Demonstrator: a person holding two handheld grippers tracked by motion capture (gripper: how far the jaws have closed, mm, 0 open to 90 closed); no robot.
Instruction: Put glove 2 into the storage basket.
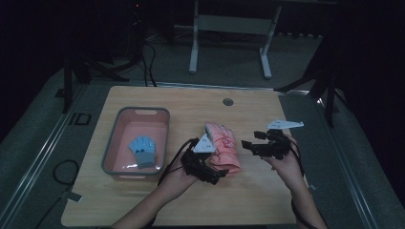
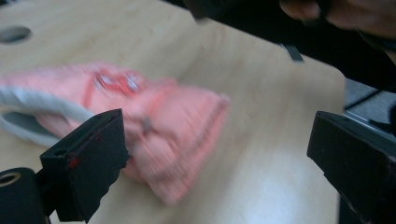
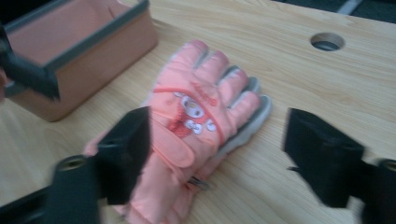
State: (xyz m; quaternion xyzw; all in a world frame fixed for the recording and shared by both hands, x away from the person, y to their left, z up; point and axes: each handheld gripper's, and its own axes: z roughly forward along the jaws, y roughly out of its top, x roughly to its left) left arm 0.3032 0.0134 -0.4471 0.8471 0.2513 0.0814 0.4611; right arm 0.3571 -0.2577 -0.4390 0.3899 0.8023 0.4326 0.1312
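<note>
Pink glove (image 1: 223, 147) flat on the bench (image 1: 191, 102), just right of the bin (image 1: 165, 138). My left fingers (image 2: 84, 168) wide at its cuff, right gripper (image 1: 252, 144) wide beside it, both empty. Risk: pinching one layer, so it slides or drags instead of lifting.

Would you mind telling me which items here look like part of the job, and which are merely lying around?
Likely in play:
- pink glove, on the table between both open grippers
- left gripper
- right gripper
- pink bin
- blue glove, lying in the bin

Just lying about:
- white stand on the floor beyond the table
- floor cables
</note>
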